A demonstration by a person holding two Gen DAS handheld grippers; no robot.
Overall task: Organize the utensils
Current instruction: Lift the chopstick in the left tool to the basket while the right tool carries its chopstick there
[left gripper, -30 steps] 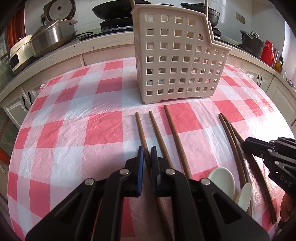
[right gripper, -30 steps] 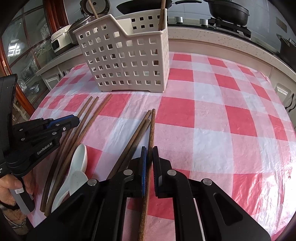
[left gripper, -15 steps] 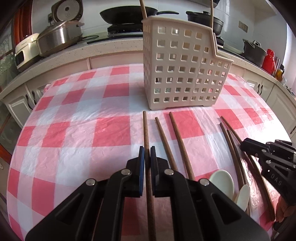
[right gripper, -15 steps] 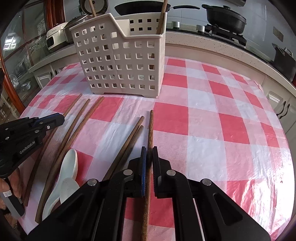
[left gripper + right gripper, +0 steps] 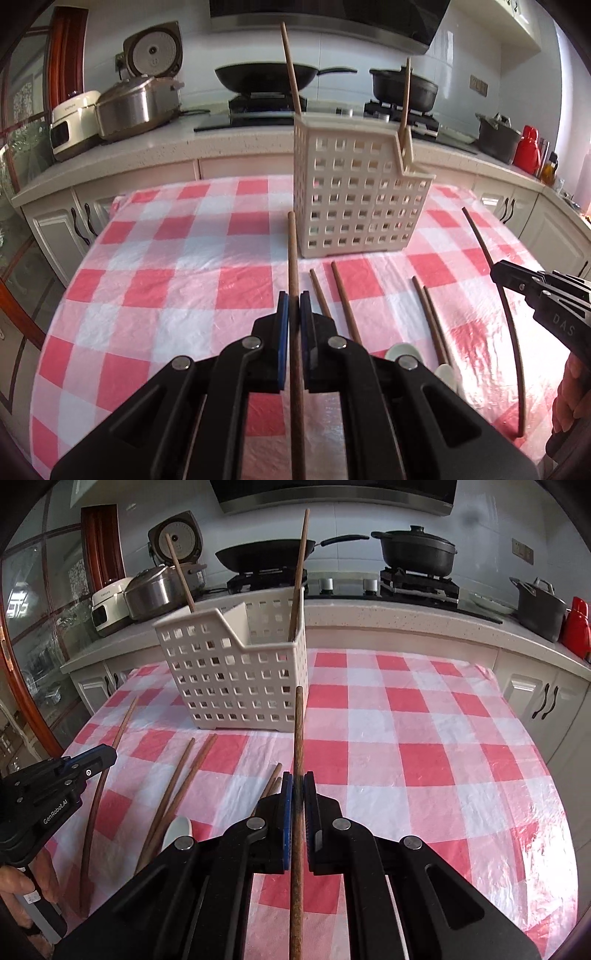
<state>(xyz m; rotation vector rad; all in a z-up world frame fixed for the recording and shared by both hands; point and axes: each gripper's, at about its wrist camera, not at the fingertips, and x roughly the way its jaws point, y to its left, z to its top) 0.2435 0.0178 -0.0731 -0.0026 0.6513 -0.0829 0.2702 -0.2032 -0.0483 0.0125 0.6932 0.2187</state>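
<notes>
My left gripper (image 5: 294, 297) is shut on a brown wooden chopstick (image 5: 293, 254) that points toward the cream perforated utensil basket (image 5: 354, 199). My right gripper (image 5: 297, 779) is shut on another brown chopstick (image 5: 298, 731), lifted off the cloth and aimed at the same basket (image 5: 236, 686). Two chopsticks (image 5: 300, 565) stand upright inside the basket. Several loose chopsticks (image 5: 343, 299) and white spoons (image 5: 402, 352) lie on the red-and-white checked tablecloth (image 5: 184, 288) between the two grippers. From the right wrist view the left gripper (image 5: 99, 757) shows at the left edge with its chopstick (image 5: 96, 805).
Behind the table runs a kitchen counter (image 5: 147, 147) with rice cookers (image 5: 136, 107), a wok (image 5: 266, 77), black pots (image 5: 417, 554) and a red flask (image 5: 528, 147). White cabinet doors (image 5: 539, 698) stand close past the table's far edge. A hand (image 5: 14, 886) grips the left tool.
Both grippers have risen, each carrying its chopstick off the cloth. The basket now sits lower and farther in both views, and the counter behind shows more.
</notes>
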